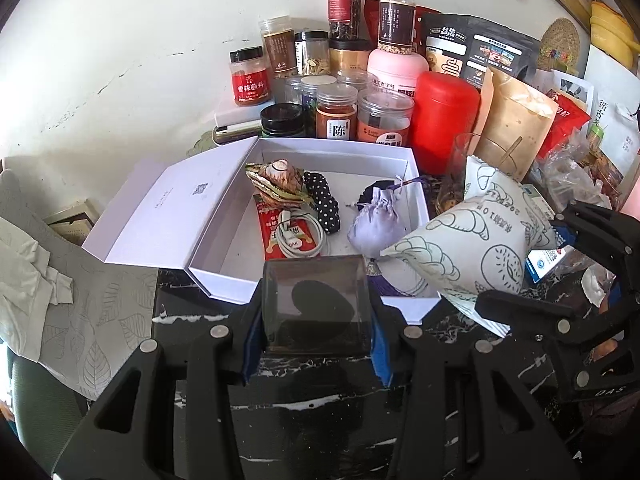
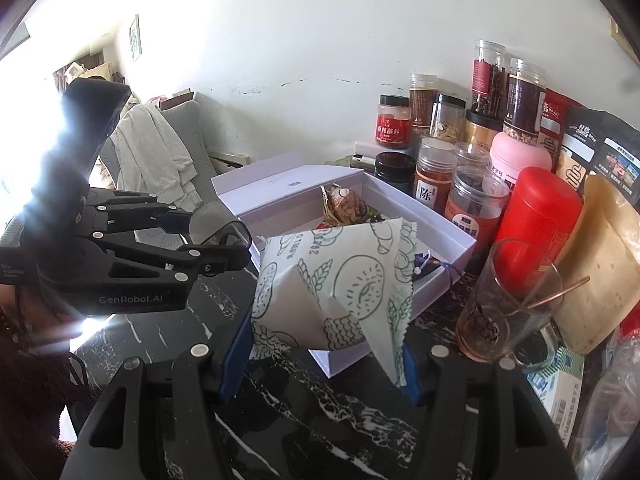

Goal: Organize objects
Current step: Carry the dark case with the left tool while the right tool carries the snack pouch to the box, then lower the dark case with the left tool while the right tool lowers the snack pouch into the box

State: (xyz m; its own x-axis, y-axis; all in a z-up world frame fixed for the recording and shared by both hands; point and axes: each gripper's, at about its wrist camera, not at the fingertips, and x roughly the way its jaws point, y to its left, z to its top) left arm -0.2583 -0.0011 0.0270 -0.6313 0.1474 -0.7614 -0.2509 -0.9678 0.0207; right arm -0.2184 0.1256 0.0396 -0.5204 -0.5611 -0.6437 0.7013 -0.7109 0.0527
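An open white box (image 1: 416,168) (image 2: 460,246) stands on the black marble table, holding a shell (image 1: 276,184), a black dotted item (image 1: 322,202), a white cable (image 1: 298,236) and a lilac pouch (image 1: 370,222). My left gripper (image 1: 316,312) (image 2: 222,246) is shut on a clear dark-tinted square case (image 1: 316,304) just in front of the box's near wall. My right gripper (image 2: 324,332) (image 1: 520,276) is shut on a white snack packet with green bakery drawings (image 2: 332,284) (image 1: 472,248), held over the box's right near corner.
Several spice jars (image 1: 336,114), a red canister (image 1: 444,120) (image 2: 536,224), a brown paper bag (image 1: 516,124) and pouches crowd the back and right. A glass with a straw (image 2: 508,304) stands right of the box. The box lid (image 1: 168,208) lies open leftward.
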